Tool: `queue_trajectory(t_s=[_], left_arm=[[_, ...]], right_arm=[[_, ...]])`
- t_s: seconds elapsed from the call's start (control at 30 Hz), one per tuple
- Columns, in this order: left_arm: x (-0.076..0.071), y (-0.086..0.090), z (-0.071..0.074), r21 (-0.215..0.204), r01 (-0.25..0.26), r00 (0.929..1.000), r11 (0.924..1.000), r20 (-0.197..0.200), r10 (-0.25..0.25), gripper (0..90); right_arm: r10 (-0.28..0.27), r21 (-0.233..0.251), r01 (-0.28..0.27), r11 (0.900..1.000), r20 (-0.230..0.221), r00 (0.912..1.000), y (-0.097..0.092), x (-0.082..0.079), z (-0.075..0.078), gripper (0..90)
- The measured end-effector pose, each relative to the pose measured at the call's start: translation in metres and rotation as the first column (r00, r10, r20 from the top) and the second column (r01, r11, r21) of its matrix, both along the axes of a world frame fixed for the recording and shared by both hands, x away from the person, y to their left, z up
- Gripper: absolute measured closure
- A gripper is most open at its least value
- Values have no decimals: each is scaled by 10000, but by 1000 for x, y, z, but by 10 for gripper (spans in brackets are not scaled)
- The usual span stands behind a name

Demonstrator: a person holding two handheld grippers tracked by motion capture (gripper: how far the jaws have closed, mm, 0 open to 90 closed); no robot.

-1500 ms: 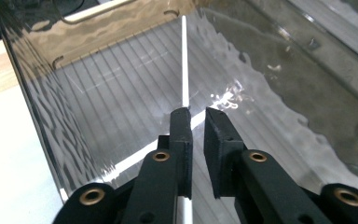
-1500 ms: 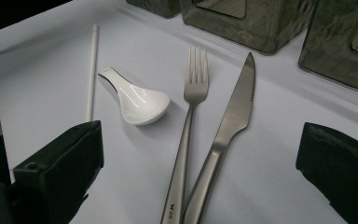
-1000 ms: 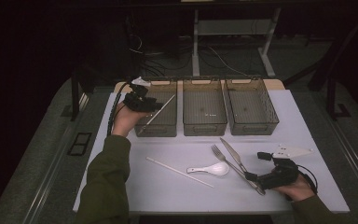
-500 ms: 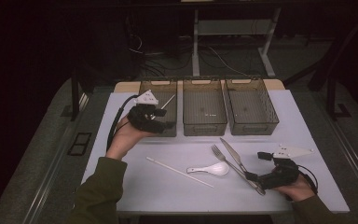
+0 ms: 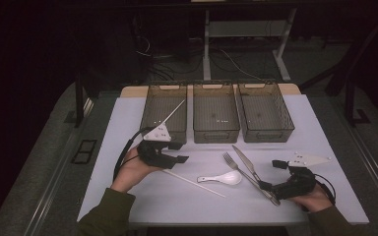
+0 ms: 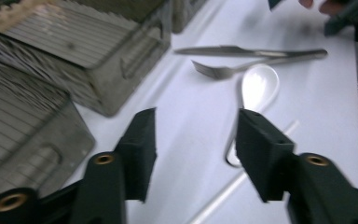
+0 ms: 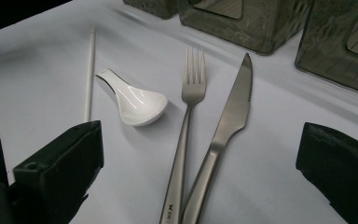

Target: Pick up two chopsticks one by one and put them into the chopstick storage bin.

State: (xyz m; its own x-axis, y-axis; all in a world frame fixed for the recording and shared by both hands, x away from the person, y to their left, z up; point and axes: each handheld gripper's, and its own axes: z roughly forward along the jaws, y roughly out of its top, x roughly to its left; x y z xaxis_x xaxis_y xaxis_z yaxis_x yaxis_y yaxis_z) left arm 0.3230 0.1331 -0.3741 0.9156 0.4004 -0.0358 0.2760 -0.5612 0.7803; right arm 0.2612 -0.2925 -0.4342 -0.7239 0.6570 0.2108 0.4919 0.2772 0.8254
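A: While scanning left to right: left bin [image 5: 150, 110] first, propped chopstick [image 5: 173, 112] leaning inside it, tip over the rim. Left tongs [image 5: 179, 152] just in front of that bin, low over the worktop [image 5: 128, 123].

B: Tongs state?

A: About half open, just been closing, nothing between the pads. Empty.

B: Target?

A: Loose chopstick [image 5: 194, 183], by the look of it. Flat on the worktop, just right of the left tongs and a bit nearer the person. Long axis diagonal: one end close by the left tongs, other end running right and toward the front edge, stopping below the spoon [image 5: 221, 178]. From the left gripper view: passing under the right-hand jaw, off to the lower right of the gap, not centred.

B: Further right?

A: Fork [image 5: 237, 167], then knife [image 5: 246, 160], side by side, both angled, well clear of the stick. Then right tongs [image 5: 271, 175]: wide open, empty, straddling the two handle ends, no contact visible.

B: Nearer hand?

A: Left, clearly. Right side blocked off by spoon, fork and knife anyway.

B: Next move, best guess?

A: Slide left tongs slightly right and toward the person, turn so the gap crosses the stick rather than runs along it, then drop and pinch near the close end. Thin and flat, so likely to skate off the pads if approached off-centre.
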Motion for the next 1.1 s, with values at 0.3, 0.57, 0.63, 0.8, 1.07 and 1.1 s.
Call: queue_trajectory(t_s=[0.3, 0.57, 0.63, 0.8, 1.07, 1.1], left_arm=[[6, 21, -39, 1243, 25, 9981, 9922, -610, 51, 737], [5, 14, -47, 961, 1059, 9904, 9897, -987, -964, 670], [3, 8, -49, 940, 1409, 9858, 9855, -1054, -1309, 670], [1, -5, -54, 1074, 2028, 9749, 9733, -1159, -1903, 673], [-1, -15, -58, 1168, 2484, 9661, 9616, -1019, -2372, 696], [-1, -16, -59, 1211, 2543, 9649, 9595, -987, -2433, 698]], right_arm=[[-17, -11, 17, 10000, 0, 10000, 0, 0, 0, 8], [26, -46, -26, 10000, 10, 10000, 0, 0, 0, 8], [35, -49, -35, 10000, 13, 10000, 0, 0, 0, 8], [23, -53, -23, 10000, 6, 10000, 0, 0, 0, 8], [27, -57, -27, 10000, 5, 10000, 0, 0, 0, 8], [29, -57, -29, 10000, 9, 10000, 0, 0, 0, 8]])
